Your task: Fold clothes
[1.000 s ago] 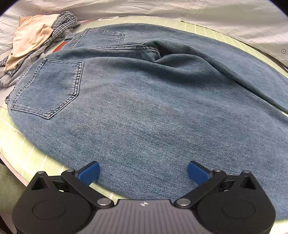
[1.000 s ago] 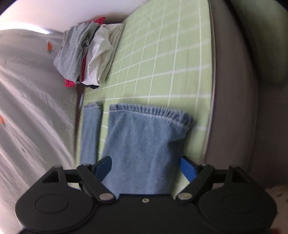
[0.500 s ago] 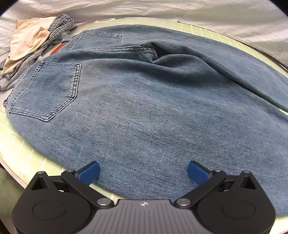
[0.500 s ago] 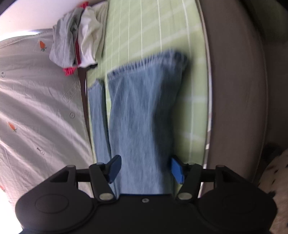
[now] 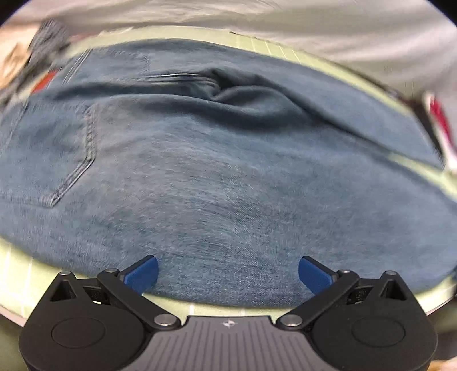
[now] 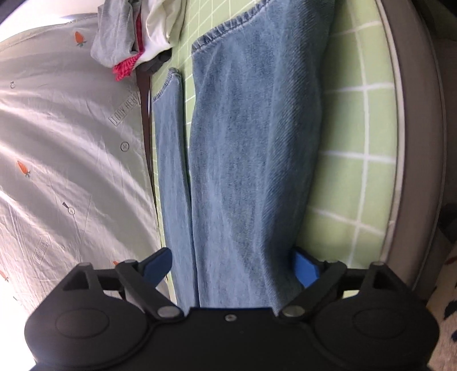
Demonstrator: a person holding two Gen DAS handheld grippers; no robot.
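A pair of blue jeans (image 5: 217,177) lies flat on a green gridded mat (image 5: 274,48), back pocket (image 5: 48,159) at the left of the blurred left wrist view. My left gripper (image 5: 227,274) hovers open over the near edge of the denim, nothing between its blue pads. In the right wrist view the jeans' legs (image 6: 251,159) stretch away to their hems (image 6: 228,27). My right gripper (image 6: 232,265) is open, its pads on either side of the wide leg without pinching it.
A pile of grey, white and pink clothes (image 6: 134,40) lies past the hems. A checked and beige heap (image 5: 31,60) sits far left by the waistband. A grey carrot-print sheet (image 6: 57,154) borders the mat; the mat's grey edge (image 6: 411,142) runs down the right.
The left gripper has swung quickly rightward, blurring its view and shifting the jeans left. The right gripper has slid back along the leg, so more denim shows; its pads have spread apart again.
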